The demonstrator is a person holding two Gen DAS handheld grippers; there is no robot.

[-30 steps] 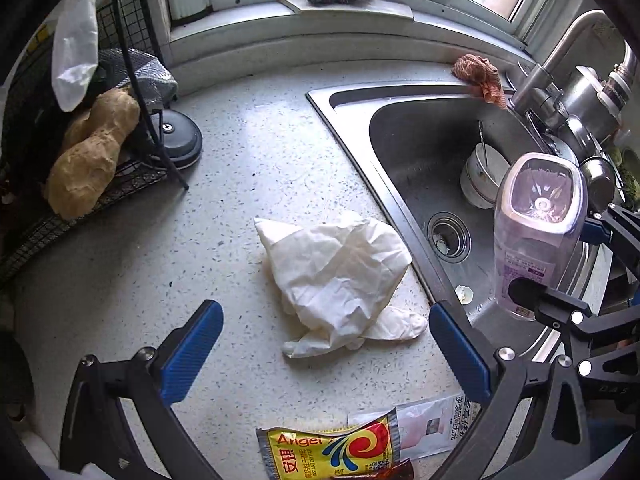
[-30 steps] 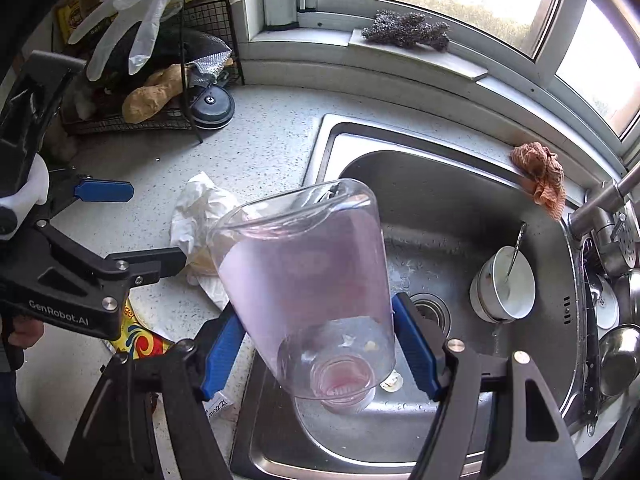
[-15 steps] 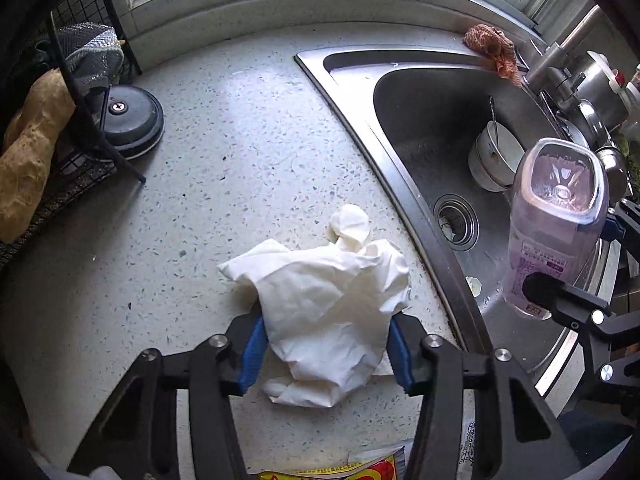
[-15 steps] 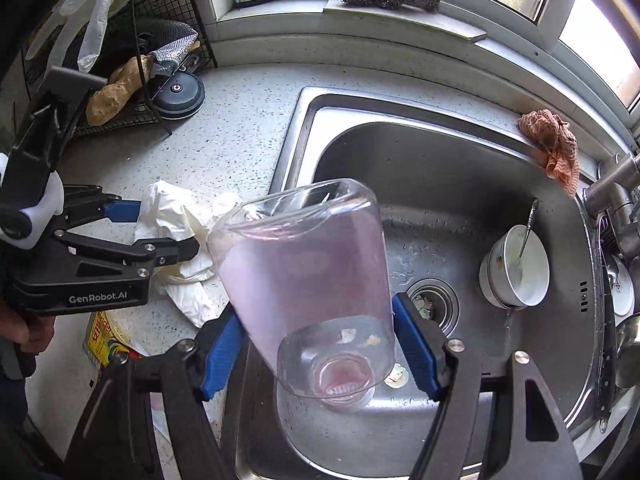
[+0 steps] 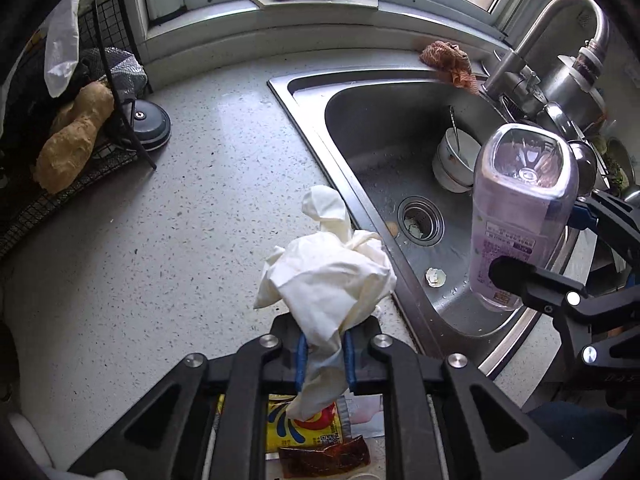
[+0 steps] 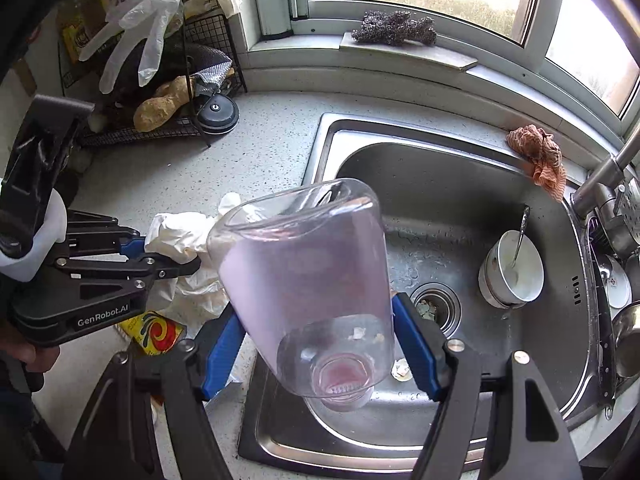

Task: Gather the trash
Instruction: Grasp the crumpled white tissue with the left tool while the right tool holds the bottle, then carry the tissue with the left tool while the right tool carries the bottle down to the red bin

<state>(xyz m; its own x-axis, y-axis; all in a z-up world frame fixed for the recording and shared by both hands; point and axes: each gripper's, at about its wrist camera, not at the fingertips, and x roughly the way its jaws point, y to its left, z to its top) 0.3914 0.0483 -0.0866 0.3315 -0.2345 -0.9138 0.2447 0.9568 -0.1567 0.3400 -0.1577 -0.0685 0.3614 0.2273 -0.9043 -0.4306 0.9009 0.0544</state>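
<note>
The left gripper (image 5: pixel 324 356) is clamped on the crumpled white paper wad (image 5: pixel 328 276), raised above the speckled grey countertop (image 5: pixel 192 240) left of the steel sink (image 5: pixel 304 104). The right gripper (image 6: pixel 320 356) pinches an inverted clear plastic bottle (image 6: pixel 308 280) over the basin. Judgement: lift straight up, maintain squeeze, since loose folds may slip. A yellow foil sachet (image 5: pixel 304 430) remains nearby, uncollected.
</note>
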